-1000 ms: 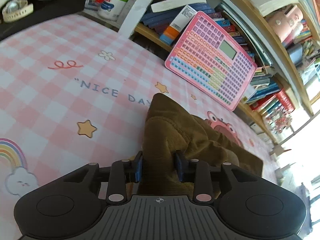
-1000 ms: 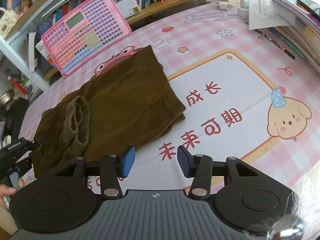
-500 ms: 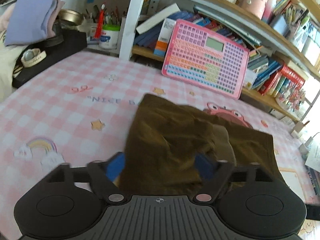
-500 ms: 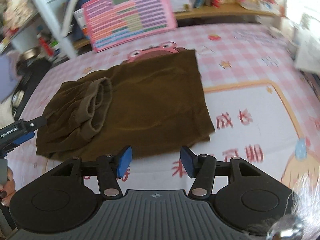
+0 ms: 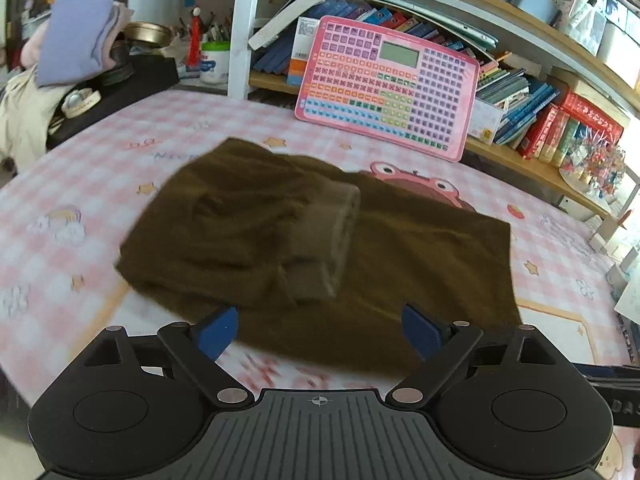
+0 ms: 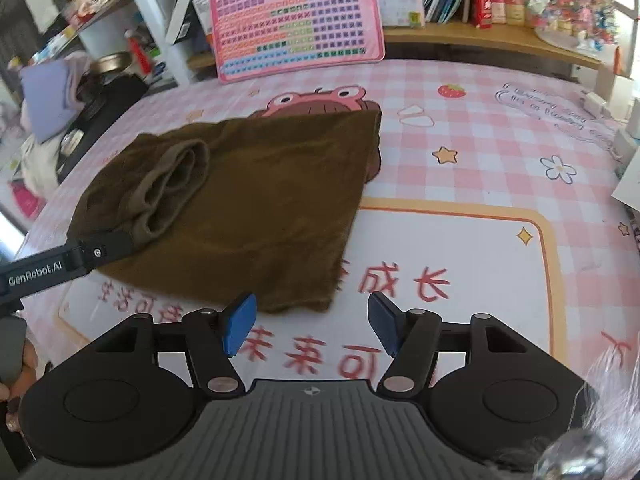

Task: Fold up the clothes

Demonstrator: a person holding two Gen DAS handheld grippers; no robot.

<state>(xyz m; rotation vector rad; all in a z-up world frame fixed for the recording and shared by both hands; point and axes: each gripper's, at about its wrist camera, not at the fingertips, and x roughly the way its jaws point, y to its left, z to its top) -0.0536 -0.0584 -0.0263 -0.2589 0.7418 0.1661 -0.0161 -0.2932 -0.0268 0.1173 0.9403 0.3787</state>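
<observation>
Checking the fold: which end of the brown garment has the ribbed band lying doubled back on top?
The end on the left tool's side: the brown garment's lighter ribbed band lies there; the far edge by the pink frog print is flat.

just one brown garment (image 5: 304, 248) on the table, one pink keyboard toy (image 5: 386, 86) at 12 o'clock, two grippers.

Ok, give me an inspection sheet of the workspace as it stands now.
Surface: pink checked tablecloth with cartoon prints, lying flat.
Job's things: brown garment on the cloth, one end folded over, ribbed cuff on top.
Clutter: pink keyboard toy leaning on the shelf; folded lilac cloth at the far left.
Grippers: left gripper open, empty; right gripper open, empty, near the garment's corner.
Cables: nothing seen.
Surroundings: bookshelf crowded with books.
</observation>
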